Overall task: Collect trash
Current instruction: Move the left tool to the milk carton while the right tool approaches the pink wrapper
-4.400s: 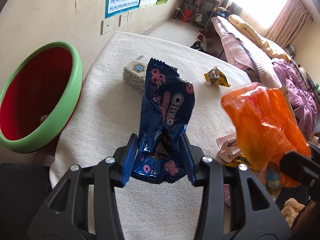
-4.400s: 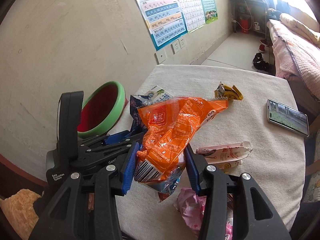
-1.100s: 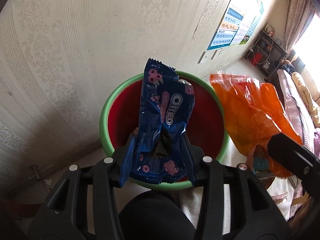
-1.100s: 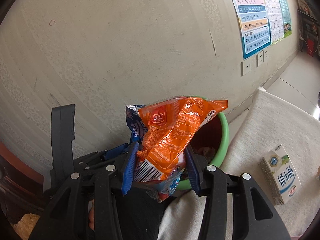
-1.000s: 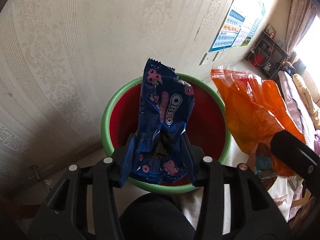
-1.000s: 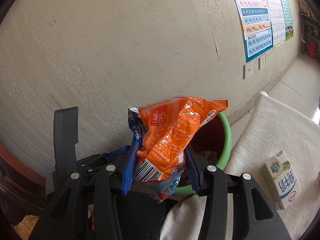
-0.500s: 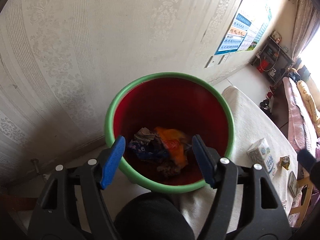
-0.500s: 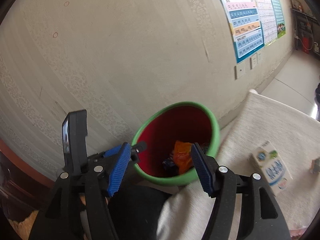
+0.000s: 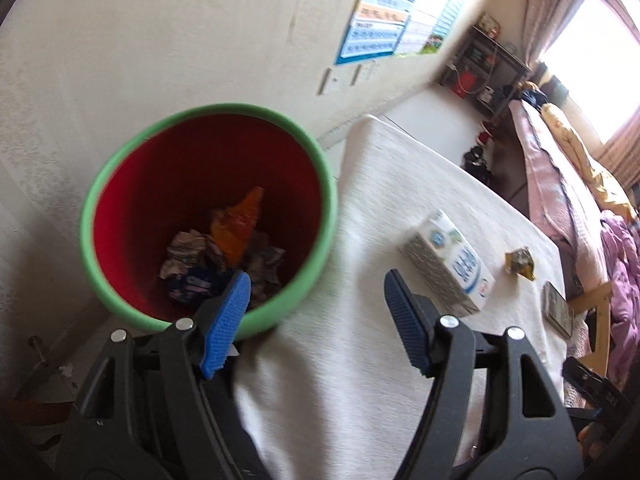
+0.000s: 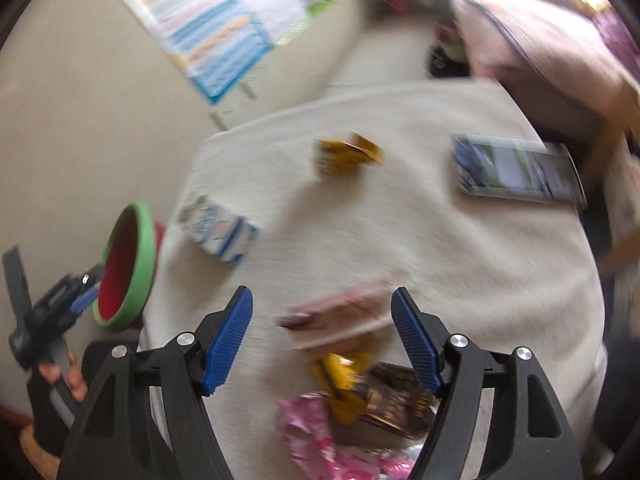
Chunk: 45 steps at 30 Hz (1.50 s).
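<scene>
Left tongs (image 9: 316, 312): jaws apart, nothing between them; they opened within the last second. They hang over the near rim of the red bin (image 9: 120, 184) with its green lip, and the left pad overlaps that lip in view. Down in the bin I see the orange bag (image 9: 236, 228) on top of crumpled paper, and the blue Oreo wrapper (image 9: 196, 284) beside it.

Right tongs (image 10: 322, 336): jaws apart and just been opening wider, empty. Heavy motion blur in the right wrist view. They point down at the white-clothed table (image 10: 460, 264), over a pale pink wrapper (image 10: 340, 316); nearer me lie a yellow packet (image 10: 344, 372), a dark brown wrapper (image 10: 392, 400) and a bright pink bag (image 10: 316, 432).

Farther out: milk carton (image 9: 448, 264) lying on the cloth near the bin, a small yellow wrapper (image 9: 520, 262) beyond it, a phone (image 10: 516, 170) near the far edge. Bed with pink bedding (image 9: 560, 168) past the table.

Change since a second ago: both tongs were clamped on their bags above the bin; both bags now lie inside it. The right tongs have swung from the bin to the table.
</scene>
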Available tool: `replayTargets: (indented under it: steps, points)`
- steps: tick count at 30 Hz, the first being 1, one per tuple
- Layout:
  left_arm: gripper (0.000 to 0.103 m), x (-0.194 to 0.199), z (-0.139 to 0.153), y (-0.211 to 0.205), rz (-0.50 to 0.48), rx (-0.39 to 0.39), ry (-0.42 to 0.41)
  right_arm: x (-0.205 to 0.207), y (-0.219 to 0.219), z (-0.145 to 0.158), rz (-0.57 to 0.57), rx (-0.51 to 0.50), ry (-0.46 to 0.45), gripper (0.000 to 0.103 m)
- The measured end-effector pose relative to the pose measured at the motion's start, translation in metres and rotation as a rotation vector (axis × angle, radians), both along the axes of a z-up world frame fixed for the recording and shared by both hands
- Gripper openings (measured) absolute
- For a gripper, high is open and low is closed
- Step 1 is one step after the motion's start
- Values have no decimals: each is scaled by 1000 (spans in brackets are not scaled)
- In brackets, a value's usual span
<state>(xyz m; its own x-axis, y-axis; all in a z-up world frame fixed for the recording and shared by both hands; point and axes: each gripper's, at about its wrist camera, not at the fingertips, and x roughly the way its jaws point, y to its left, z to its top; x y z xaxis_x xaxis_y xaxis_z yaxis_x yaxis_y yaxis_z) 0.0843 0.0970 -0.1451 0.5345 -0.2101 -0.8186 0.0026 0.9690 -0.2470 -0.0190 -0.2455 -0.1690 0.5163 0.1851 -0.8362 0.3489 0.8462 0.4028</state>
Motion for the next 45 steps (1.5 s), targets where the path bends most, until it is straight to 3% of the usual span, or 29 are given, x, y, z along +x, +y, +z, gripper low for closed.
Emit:
replayTargets:
  steps: [5, 12, 14, 15, 16, 19, 26, 28, 32, 36, 45]
  points:
    - [67, 1, -5, -32, -65, -12, 19, 3, 4, -22, 6, 105, 55, 70]
    - [72, 13, -19, -75, -114, -19, 47, 29, 31, -34, 80, 39, 35, 69]
    - [72, 21, -23, -84, -103, -38, 58, 32, 37, -34, 123, 3, 13, 56]
    - [72, 26, -25, -89, -96, -45, 63, 33, 38, -35, 139, 0, 9, 35]
    - [72, 30, -26, -92, -87, -50, 68, 34, 39, -36, 154, -1, 8, 22]
    - [72, 44, -29, -102, -64, -67, 79, 34, 36, -36, 159, 33, -15, 14]
    - [74, 67, -42, -135, -84, -7, 114, 32, 37, -20, 150, 49, -78, 18]
    - [74, 71, -48, -145, -95, 5, 134, 32, 38, -16, 154, 47, -84, 27]
    - [77, 76, -59, -157, -121, 27, 176, 31, 41, -13, 163, 40, -80, 31]
    - [78, 74, -65, -167, -171, 66, 180, 33, 42, -13, 168, 28, -73, 41]
    - [59, 53, -58, -150, -281, 83, 158, 33, 40, -16, 167, 15, -54, 49]
